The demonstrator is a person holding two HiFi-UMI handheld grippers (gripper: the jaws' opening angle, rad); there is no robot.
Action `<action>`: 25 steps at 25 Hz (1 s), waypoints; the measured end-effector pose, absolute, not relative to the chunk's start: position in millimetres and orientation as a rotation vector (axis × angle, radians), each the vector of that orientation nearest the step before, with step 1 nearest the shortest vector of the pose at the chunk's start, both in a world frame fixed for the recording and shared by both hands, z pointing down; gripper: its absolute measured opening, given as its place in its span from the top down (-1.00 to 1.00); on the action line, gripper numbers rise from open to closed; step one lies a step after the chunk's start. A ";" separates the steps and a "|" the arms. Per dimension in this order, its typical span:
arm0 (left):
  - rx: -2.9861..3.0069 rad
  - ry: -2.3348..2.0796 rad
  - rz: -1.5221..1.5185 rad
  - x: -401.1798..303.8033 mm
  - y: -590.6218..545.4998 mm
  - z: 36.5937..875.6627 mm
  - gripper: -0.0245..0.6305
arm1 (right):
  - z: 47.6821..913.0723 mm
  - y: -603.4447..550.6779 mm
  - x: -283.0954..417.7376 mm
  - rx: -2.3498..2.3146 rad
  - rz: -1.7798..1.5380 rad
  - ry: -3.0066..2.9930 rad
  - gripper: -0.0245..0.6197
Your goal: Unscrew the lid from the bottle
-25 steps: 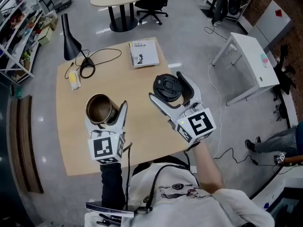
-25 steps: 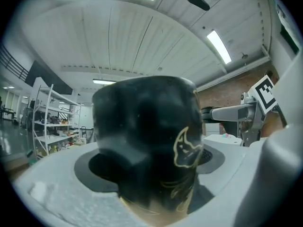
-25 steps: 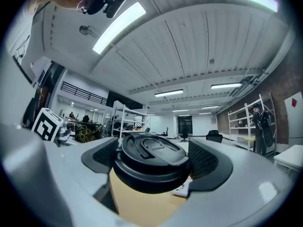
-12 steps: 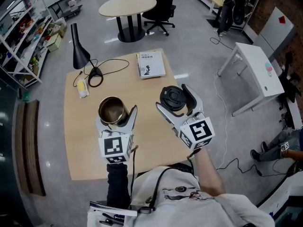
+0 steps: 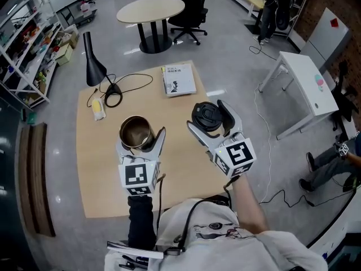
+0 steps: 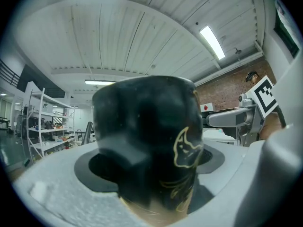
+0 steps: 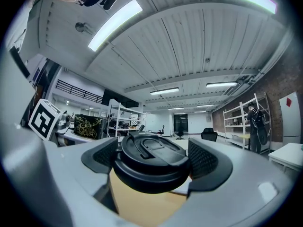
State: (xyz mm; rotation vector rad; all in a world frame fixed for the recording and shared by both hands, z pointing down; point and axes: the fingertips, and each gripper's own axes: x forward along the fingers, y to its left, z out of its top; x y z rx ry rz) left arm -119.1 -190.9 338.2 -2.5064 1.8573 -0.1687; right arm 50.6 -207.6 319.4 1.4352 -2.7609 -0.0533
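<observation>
My left gripper [image 5: 139, 140] is shut on the bottle [image 5: 135, 132], a black metal flask with a gold pattern. Its mouth is uncovered and faces up, showing the brown inside. In the left gripper view the bottle's body [image 6: 147, 150] fills the space between the jaws. My right gripper [image 5: 210, 121] is shut on the round black lid [image 5: 206, 116], held apart from the bottle, to its right and at about the same height. In the right gripper view the lid [image 7: 151, 162] sits clamped between the two black pads. Both are held above the wooden table [image 5: 180, 162].
On the table's far side lie a book [image 5: 179, 79], a black desk lamp [image 5: 93, 61] with its coiled cable [image 5: 127, 83], and a small yellow object [image 5: 98, 108]. Beyond stand a round table [image 5: 150, 9], an office chair [image 5: 192, 4] and a white table [image 5: 307, 81].
The head view has shifted a little, so the table sits lower in the picture. Both grippers keep their holds, with bottle and lid still apart.
</observation>
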 end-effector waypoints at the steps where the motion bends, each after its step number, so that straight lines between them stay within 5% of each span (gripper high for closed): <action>1: -2.508 1.854 -0.167 -118.4 -191.1 337.7 -0.47 | 320.0 -208.5 50.7 1.437 -0.045 -2.761 -0.52; 25: -2.531 1.844 -0.199 -108.3 -186.9 346.3 -0.47 | 328.7 -206.5 53.2 1.397 -0.033 -2.769 -0.52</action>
